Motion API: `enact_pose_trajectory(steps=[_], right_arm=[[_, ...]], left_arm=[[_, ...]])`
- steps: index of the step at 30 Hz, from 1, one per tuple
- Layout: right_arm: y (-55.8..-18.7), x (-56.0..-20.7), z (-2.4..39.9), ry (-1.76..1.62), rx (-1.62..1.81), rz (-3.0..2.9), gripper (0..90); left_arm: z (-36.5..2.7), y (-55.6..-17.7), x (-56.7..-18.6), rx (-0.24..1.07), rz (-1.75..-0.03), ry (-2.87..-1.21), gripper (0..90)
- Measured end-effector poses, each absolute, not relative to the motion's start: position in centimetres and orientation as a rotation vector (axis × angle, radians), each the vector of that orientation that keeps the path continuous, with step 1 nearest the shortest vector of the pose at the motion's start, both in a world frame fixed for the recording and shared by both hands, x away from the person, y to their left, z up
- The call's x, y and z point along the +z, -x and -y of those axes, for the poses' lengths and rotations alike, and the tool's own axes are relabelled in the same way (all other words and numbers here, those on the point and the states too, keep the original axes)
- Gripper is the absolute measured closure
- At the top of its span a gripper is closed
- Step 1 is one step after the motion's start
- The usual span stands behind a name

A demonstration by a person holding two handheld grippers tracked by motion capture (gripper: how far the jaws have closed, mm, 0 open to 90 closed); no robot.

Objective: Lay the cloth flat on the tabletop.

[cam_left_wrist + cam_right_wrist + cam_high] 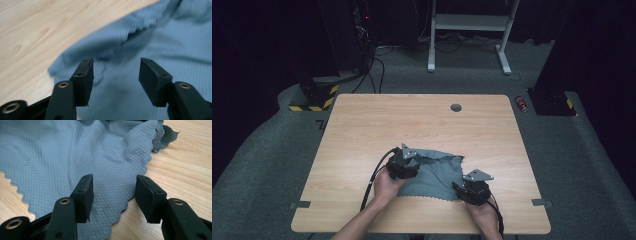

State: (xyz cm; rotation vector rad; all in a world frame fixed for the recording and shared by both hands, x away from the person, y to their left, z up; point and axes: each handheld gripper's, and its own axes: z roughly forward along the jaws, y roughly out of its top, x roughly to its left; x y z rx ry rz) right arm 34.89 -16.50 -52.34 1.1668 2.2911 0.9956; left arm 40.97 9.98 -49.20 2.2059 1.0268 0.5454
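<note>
Item: one grey-blue microfibre cloth (434,176), scalloped edge, fine diamond weave. I am seeing it lying rumpled on the wooden worktop (422,122), toward the 6 o'clock side in the high view, just right of centre, partly flattened, with one corner bunched at its 1 o'clock end.

Handling, as I am judging it: very light, limp, no stiffness at all; it is likely sliding easily over the smooth wood and folding over itself when dragged. Not fragile. A pinch anywhere is going to gather fabric, so I am favouring corners and the scalloped hem, where a single layer lies flat.

Left gripper (116,75): I am holding it over the cloth's 9 o'clock part, jaws standing well apart, nothing clamped; the cloth (155,37) lies beneath and beyond them.

Right gripper (113,192): I am holding it at the cloth's 4 o'clock corner, jaws also apart and gripping nothing; the scalloped corner (117,217) lies under the gap, the best place to take hold.
</note>
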Motion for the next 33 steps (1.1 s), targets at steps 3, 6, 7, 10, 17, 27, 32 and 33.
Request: enact_pose_trajectory(steps=[3,6,7,10,17,27,32,33], right_arm=[[-34.9,-52.4,16.5,-1.169,0.995,-2.289,48.7],[-34.9,-52.4,16.5,-1.171,0.994,-2.288,48.7],[-34.9,-52.4,16.5,-1.17,0.994,-2.288,48.7],[-34.9,-52.3,16.5,-1.171,0.994,-2.288,48.7],[-34.9,-52.3,16.5,-1.173,0.996,-2.287,48.7],[-34.8,-52.3,16.3,-1.197,0.991,-2.273,47.8],[-34.8,-52.4,16.4,-1.196,0.99,-2.271,47.6],[-34.8,-52.4,16.4,-1.199,0.989,-2.269,47.5]], left_arm=[[-8.9,-41.7,-49.0,0.562,-1.009,-2.226,47.9],[-8.2,-42.5,-48.8,0.555,-0.992,-2.229,53.0],[-8.1,-42.8,-48.7,0.549,-0.99,-2.232,56.8],[-8.1,-43.6,-48.4,0.497,-0.955,-2.195,76.8],[-8.4,-45.5,-47.2,0.389,-0.985,-2.143,90.0],[-9.5,-48.6,-45.7,0.357,-1.038,-2.094,90.0],[-9.1,-47.4,-45.8,0.31,-0.921,-2.132,71.9],[-9.1,-47.3,-45.9,0.304,-0.916,-2.146,67.7]])
